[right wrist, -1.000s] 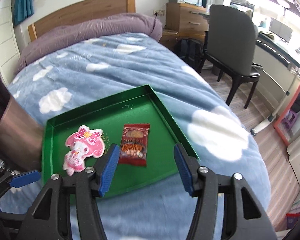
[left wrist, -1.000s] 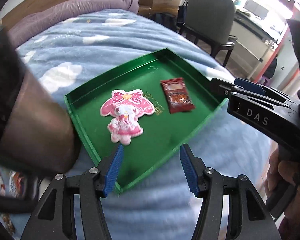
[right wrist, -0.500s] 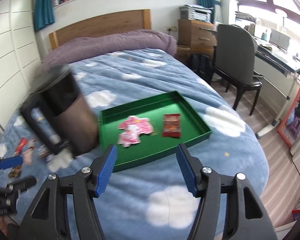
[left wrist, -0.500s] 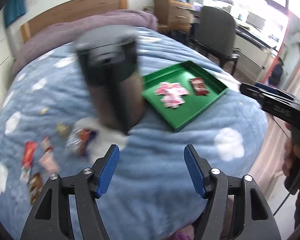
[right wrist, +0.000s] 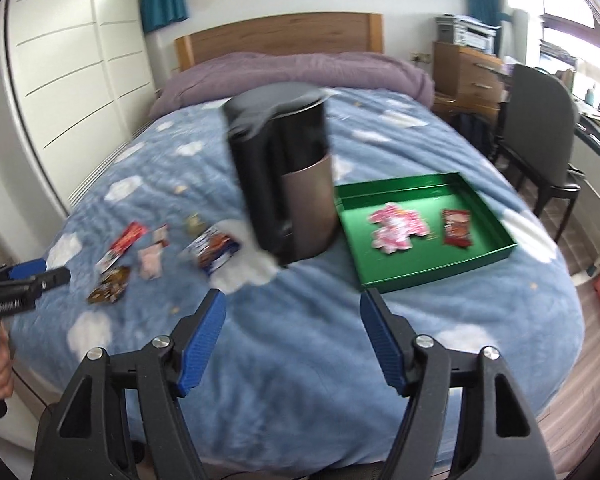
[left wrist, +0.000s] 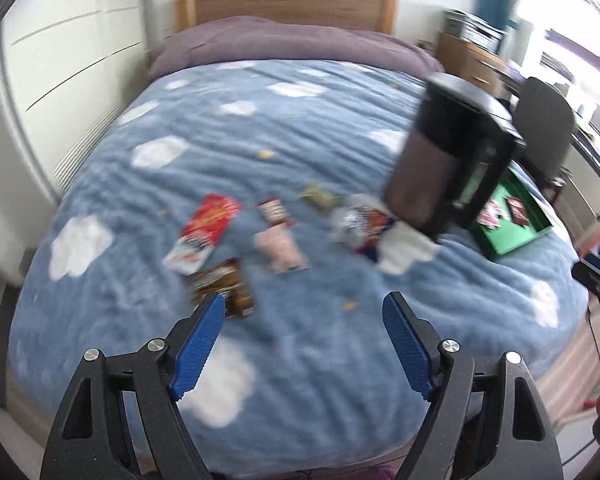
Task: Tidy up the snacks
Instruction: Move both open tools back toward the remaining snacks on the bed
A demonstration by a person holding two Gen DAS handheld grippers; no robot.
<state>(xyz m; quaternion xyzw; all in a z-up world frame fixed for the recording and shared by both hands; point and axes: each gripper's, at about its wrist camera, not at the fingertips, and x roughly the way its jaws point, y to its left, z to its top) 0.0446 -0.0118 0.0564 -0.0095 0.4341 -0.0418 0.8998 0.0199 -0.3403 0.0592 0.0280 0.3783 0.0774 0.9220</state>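
Note:
Several loose snack packets lie on the blue cloud-print bed: a red packet [left wrist: 208,226], a pink one [left wrist: 282,246] and a brown one [left wrist: 222,282]. A green tray [right wrist: 484,258] holds a pink character packet [right wrist: 396,226] and a dark red packet [right wrist: 456,227]. My left gripper [left wrist: 304,346] hovers over the bed's near edge, its jaws opening with nothing between them. My right gripper [right wrist: 294,342] is likewise opening and empty, short of the tray. The left gripper's tip shows at the left of the right wrist view [right wrist: 32,274].
A black and bronze kettle [right wrist: 288,178] stands on the bed between the loose packets and the tray. A purple duvet [right wrist: 300,70] lies by the wooden headboard. A dark chair [right wrist: 540,128] and a desk stand right of the bed; white cupboards line the left.
Both grippers pulled back from over the tray and their jaws widened. The left one swung left, so the loose packets now lie ahead of it and the tray is far right.

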